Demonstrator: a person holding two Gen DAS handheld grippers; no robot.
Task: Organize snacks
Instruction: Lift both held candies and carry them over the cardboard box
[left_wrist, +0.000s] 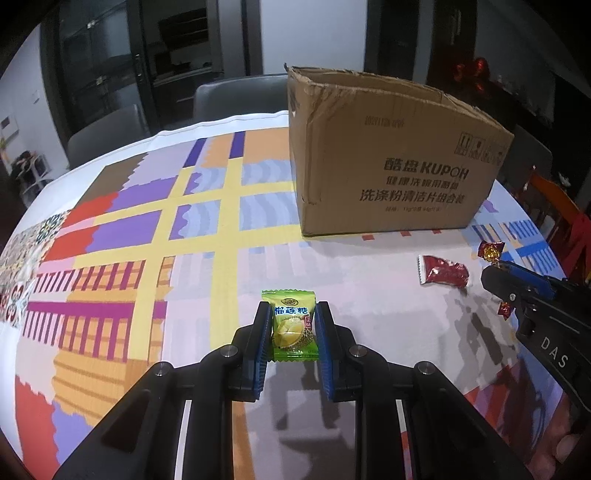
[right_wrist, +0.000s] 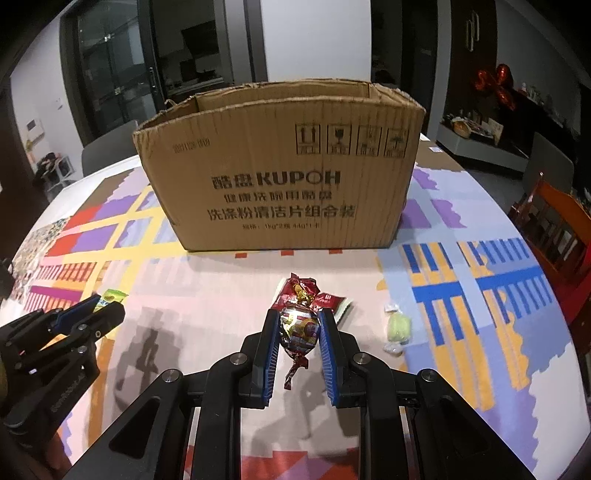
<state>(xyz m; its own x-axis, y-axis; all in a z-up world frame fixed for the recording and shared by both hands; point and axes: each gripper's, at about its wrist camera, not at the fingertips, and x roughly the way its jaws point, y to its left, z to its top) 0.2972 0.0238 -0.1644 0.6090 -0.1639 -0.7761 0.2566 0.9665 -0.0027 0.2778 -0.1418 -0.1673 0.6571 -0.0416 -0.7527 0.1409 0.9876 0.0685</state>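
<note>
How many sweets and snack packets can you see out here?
4: green candy in left claw, foil candy in right claw, red packet and pale sweet on table. Box may hide more.

One cardboard box (right_wrist: 280, 166), one green candy packet (left_wrist: 293, 325), one foil-wrapped candy (right_wrist: 299, 326), one red sachet (left_wrist: 443, 271), one pale-green candy (right_wrist: 398, 328).

Indoor light from overhead, moderate on the patterned tablecloth (left_wrist: 207, 236) and dim in the room behind, where the dark glass cabinet (right_wrist: 110, 74) and far shelves sink into murk. Grey, soft-edged multiple shadows of the grippers fall on the cloth below and beside them; small glints show on the foil-wrapped candy (right_wrist: 299, 328) and a mild sheen on the green candy packet (left_wrist: 293, 326). Strong fisheye bend in both views, table edge and cardboard box (right_wrist: 280, 173) bowed, corners vignetted black; centre sharp, print on the box slightly soft, periphery smeared.
</note>
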